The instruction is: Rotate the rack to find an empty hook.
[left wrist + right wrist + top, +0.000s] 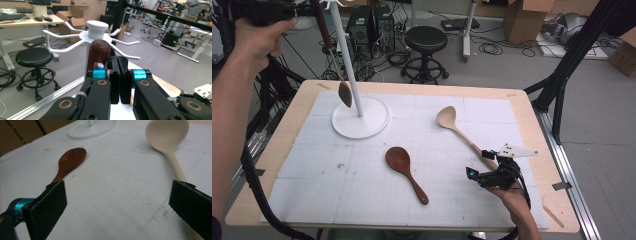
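Observation:
A white hook stand point(360, 120) rises from the mat's back left; its arms and cap point(97, 27) fill the left gripper view. A brown-handled spoon point(345, 94) hangs from one hook, its handle end point(98, 52) just left of my jaws. My left gripper point(307, 9) point(118, 58) is up at the stand's top, shut, pads pressed together with nothing seen between them. On the mat lie a dark wooden spoon point(404, 170) point(71, 160) and a pale spoon point(452, 122) point(167, 135). My right gripper point(479, 163) point(120, 197) is open, low over the mat, right jaw above the pale spoon's handle.
The white gridded mat point(312, 170) covers most of the wooden table point(287, 115). A black stool point(426, 40), computer towers point(372, 25) and cardboard boxes point(527, 17) stand on the floor beyond. A black frame leg point(572, 55) slants past the table's right edge.

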`<state>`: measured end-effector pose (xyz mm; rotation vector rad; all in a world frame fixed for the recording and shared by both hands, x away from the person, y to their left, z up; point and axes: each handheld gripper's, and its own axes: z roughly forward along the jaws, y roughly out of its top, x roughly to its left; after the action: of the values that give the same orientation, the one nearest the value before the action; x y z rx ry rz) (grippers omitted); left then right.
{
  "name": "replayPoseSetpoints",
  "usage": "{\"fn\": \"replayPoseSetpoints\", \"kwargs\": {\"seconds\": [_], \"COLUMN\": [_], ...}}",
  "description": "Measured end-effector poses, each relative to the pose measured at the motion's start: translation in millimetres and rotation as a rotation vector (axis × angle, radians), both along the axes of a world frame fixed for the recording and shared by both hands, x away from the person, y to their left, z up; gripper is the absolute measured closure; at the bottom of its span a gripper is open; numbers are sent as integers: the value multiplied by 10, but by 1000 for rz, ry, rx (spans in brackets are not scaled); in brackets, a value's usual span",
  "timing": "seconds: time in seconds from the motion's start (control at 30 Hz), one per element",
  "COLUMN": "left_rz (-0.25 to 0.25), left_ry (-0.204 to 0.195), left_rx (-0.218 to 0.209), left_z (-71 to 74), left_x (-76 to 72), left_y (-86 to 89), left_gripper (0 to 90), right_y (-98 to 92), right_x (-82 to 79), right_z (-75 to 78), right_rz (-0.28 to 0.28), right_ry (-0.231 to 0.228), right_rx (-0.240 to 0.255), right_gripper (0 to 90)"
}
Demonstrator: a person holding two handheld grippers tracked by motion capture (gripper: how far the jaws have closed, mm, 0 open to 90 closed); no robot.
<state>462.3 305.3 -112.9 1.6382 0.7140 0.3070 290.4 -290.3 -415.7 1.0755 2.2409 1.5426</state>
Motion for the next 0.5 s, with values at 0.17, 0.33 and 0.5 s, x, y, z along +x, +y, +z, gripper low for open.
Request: {"fn": "replayPoseSetpoints", "kwargs": {"seconds": [0.17, 0.33, 0.5], "left_rz": [-14, -52, -47], "left_ry": [-2, -3, -2], "left_rx": [10, 54, 82], "left_z": [0, 21, 9], "left_x": [-51, -147, -225], "left_y": [15, -30, -29], "left_gripper": [855, 815, 746], "right_y": [-1, 13, 26], "right_x": [-1, -2, 7], "right_z": [0, 1, -2], "right_rz": [-4, 0, 6], "right_ry": [1, 1, 1], "right_rx": [-1, -7, -11], "right_gripper": [9, 9, 9]}}
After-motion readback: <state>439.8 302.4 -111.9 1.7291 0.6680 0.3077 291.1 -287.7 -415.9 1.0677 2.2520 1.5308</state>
